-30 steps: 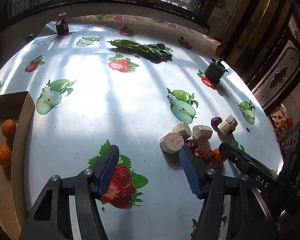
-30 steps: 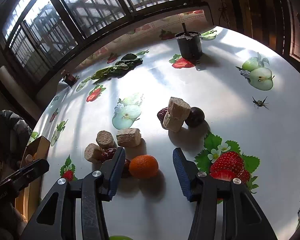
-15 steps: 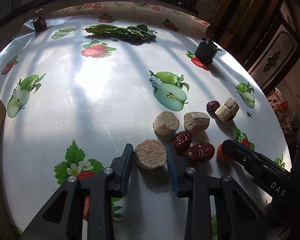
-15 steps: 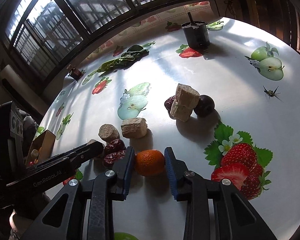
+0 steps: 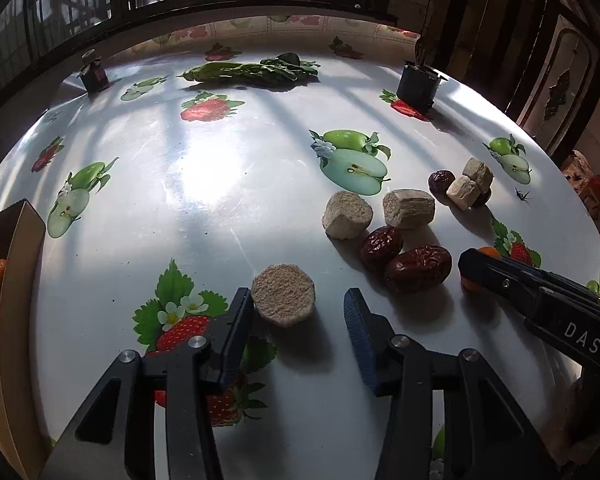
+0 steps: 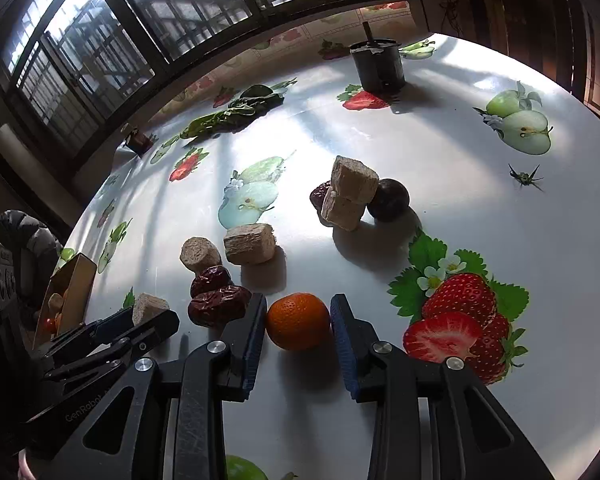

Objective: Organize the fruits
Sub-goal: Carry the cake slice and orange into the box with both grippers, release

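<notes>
My left gripper (image 5: 296, 312) is open. A tan round cake piece (image 5: 283, 294) lies on the table between its fingers, against the left one. Two red dates (image 5: 416, 268) lie just to its right. My right gripper (image 6: 299, 322) is shut on a small orange (image 6: 298, 320) that rests on the table. In the left wrist view the orange (image 5: 489, 252) is mostly hidden behind the right gripper's finger. A cardboard box (image 5: 16, 288) with oranges stands at the left edge.
More tan cake pieces (image 5: 408, 208) and a dark plum with two cubes (image 6: 388, 200) lie further back. A black cup (image 5: 416, 86), a bunch of greens (image 5: 252, 72) and a small jar (image 5: 94, 76) stand at the far side.
The left gripper was closed around the cake piece and has opened again and drawn back a little. The right gripper has closed onto the orange.
</notes>
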